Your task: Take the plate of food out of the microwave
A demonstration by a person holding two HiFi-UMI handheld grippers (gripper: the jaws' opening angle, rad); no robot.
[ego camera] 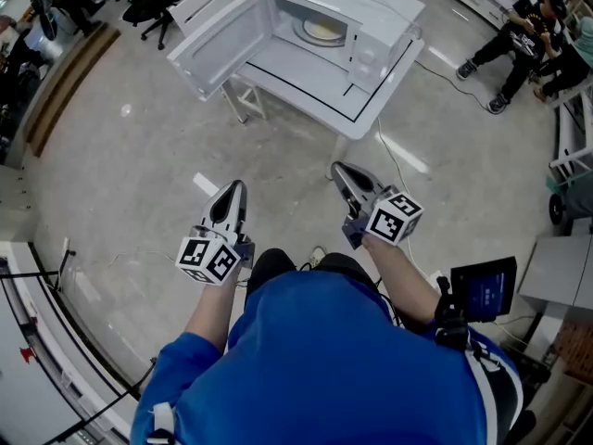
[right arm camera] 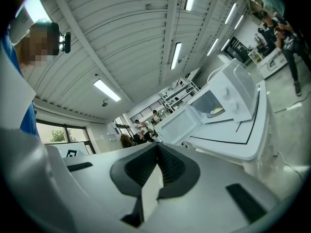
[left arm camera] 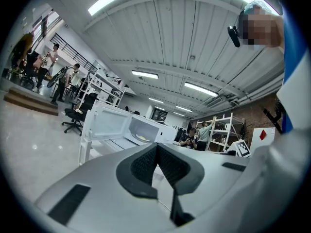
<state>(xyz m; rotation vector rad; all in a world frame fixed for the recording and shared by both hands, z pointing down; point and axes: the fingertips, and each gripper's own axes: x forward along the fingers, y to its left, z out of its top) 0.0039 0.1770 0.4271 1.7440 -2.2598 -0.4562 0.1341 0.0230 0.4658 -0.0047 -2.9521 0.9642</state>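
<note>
The plate (ego camera: 322, 31) inside the microwave (ego camera: 371, 54) is too small to tell what food lies on it; the microwave's top runs off the head view's upper edge, and the seated people (ego camera: 521, 33) at upper right are cut by the frame

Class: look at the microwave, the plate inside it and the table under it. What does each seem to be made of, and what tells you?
Microwave: white casing, probably painted metal or plastic; it is smooth and evenly coloured with a faint sheen.
Plate: pale and round, likely ceramic or glass, but too small to tell.
Table: smooth, matt white top with a rounded edge, perhaps laminate or plastic.
</note>
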